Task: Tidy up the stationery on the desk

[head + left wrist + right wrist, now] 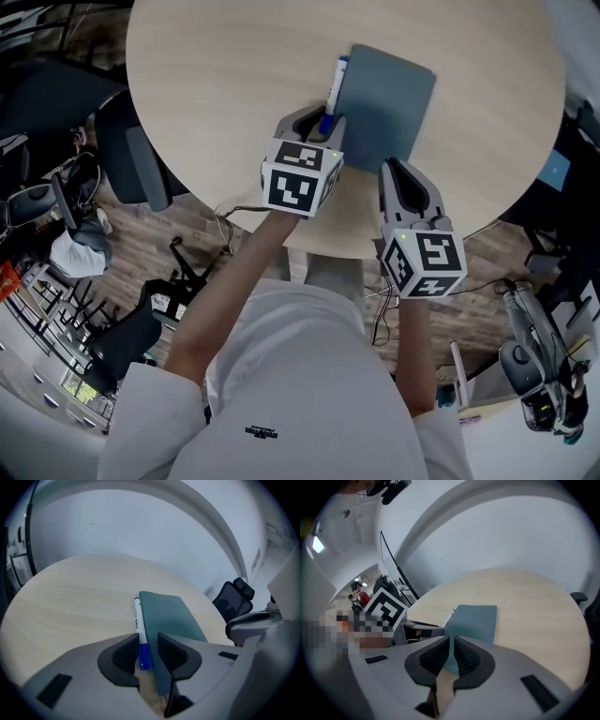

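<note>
A teal notebook (386,105) lies flat on the round light-wood table (216,84), near its front edge. A white marker with a blue cap (335,86) lies along the notebook's left edge. My left gripper (322,120) stands open around the marker's capped end. In the left gripper view the blue cap (144,656) sits between the pads (125,652) with small gaps, and the notebook's edge (166,616) runs under the right jaw. My right gripper (394,169) is shut on the notebook's near edge, and its thin teal cover (474,620) runs in between the pressed pads (436,658).
A black office chair (136,159) stands against the table's left side and another (232,599) beyond its far right. Cables and chair bases lie on the wooden floor (178,234) below. A curved white wall (154,531) rises behind the table.
</note>
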A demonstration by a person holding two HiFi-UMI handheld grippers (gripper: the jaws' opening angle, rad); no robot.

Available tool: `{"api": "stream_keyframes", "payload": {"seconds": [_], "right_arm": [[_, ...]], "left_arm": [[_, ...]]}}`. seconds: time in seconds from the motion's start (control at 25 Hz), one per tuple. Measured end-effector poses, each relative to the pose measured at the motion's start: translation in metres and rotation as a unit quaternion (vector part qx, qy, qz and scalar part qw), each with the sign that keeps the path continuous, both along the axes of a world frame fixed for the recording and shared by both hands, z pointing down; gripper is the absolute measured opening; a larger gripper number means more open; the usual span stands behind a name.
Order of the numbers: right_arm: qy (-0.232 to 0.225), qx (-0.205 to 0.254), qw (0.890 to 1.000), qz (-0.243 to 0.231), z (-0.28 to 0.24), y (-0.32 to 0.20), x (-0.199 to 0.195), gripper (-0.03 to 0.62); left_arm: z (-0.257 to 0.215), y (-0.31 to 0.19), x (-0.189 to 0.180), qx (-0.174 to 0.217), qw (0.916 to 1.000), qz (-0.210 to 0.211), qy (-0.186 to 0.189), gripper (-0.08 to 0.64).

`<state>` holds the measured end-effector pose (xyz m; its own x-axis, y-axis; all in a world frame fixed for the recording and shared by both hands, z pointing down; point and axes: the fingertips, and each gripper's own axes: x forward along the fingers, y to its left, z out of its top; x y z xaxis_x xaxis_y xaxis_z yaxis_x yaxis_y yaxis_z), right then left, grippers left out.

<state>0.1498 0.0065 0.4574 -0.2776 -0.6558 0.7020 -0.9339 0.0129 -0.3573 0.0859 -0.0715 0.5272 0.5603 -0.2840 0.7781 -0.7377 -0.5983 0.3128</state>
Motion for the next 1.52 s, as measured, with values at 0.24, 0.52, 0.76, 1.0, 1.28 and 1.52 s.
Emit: {"api": "stream_keyframes", "payload": {"seconds": [0.24,0.52,0.76,1.0,1.28,1.52], "right_arm": [[0.003,0.001,1.000,0.007,-0.002,0.005,0.001,0.046],[0.005,0.009,1.000,0.010,-0.012,0.010,-0.006,0.046],[0.011,0.013,1.000,0.010,-0.019,0.018,-0.016,0.046],[0.014,0.024,1.000,0.012,-0.034,0.028,-0.027,0.046],[0.020,0.043,0.999,0.009,-0.051,0.039,-0.031,0.046],[0.038,0.065,0.997,0.007,-0.074,0.052,-0.036,0.046]], "left_arm": [[-0.005,0.002,-0.001,0.009,0.9999,0.004,-0.003,0.133],[-0.010,0.010,-0.007,0.015,0.9998,0.015,-0.006,0.141],[-0.025,0.008,-0.016,0.026,0.9993,0.026,0.001,0.141],[-0.048,0.024,-0.029,0.039,0.9987,0.031,0.010,0.141],[-0.076,0.056,-0.036,0.027,0.9980,0.037,0.043,0.107],[-0.120,0.084,-0.043,0.043,0.9951,0.055,0.071,0.035]]}}
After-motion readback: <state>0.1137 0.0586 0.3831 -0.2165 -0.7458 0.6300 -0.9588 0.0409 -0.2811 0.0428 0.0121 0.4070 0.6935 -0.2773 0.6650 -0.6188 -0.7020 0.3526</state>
